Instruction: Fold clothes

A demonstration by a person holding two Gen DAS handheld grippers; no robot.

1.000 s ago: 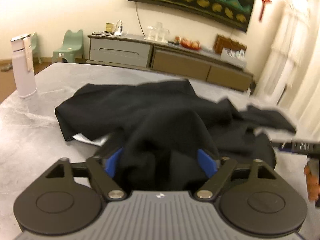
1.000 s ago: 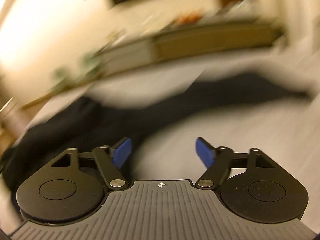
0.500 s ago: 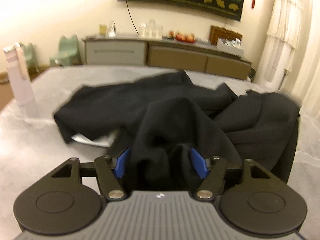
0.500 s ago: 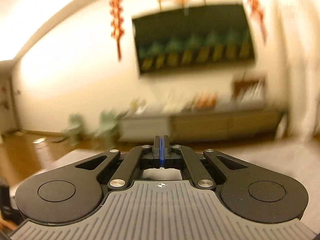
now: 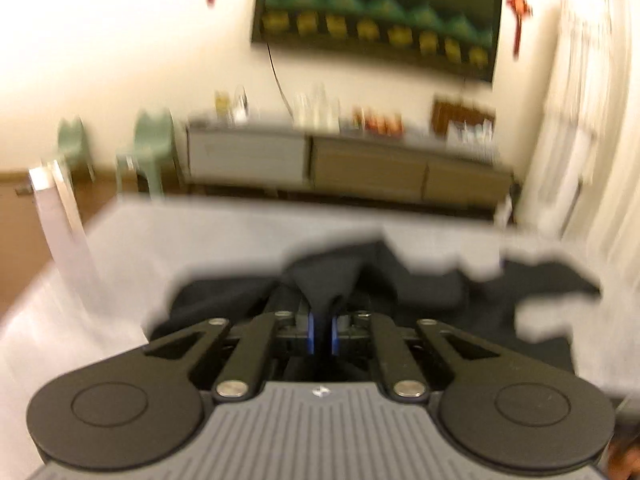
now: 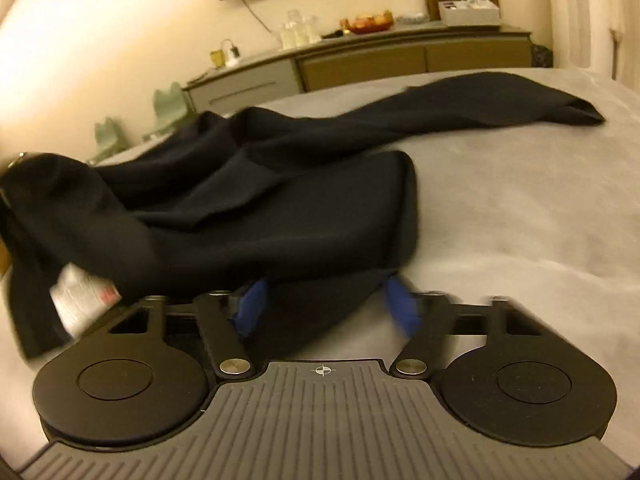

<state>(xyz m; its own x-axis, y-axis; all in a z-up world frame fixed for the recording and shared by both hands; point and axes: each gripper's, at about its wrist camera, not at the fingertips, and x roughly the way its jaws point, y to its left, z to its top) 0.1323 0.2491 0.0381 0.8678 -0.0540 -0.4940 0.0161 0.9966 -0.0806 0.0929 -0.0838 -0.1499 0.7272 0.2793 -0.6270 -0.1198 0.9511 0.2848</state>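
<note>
A black garment (image 6: 248, 200) lies crumpled on the grey table (image 6: 520, 208), one long part stretching to the back right. A white label (image 6: 80, 300) shows at its near left edge. My left gripper (image 5: 322, 334) is shut on a bunched fold of the black garment (image 5: 324, 280) and holds it lifted; this view is blurred. My right gripper (image 6: 328, 304) is open, low at the garment's near edge, with cloth lying between its blue pads (image 6: 250, 304).
A pale bottle (image 5: 64, 232) stands on the table's left side. A long sideboard (image 6: 360, 64) with jars and fruit runs along the far wall, with green chairs (image 5: 148, 148) beside it. White curtains (image 5: 580, 120) hang at the right.
My left gripper has closed on the cloth and lifted it. My right gripper, shut and raised half a second ago, has opened and come down to the garment's near edge.
</note>
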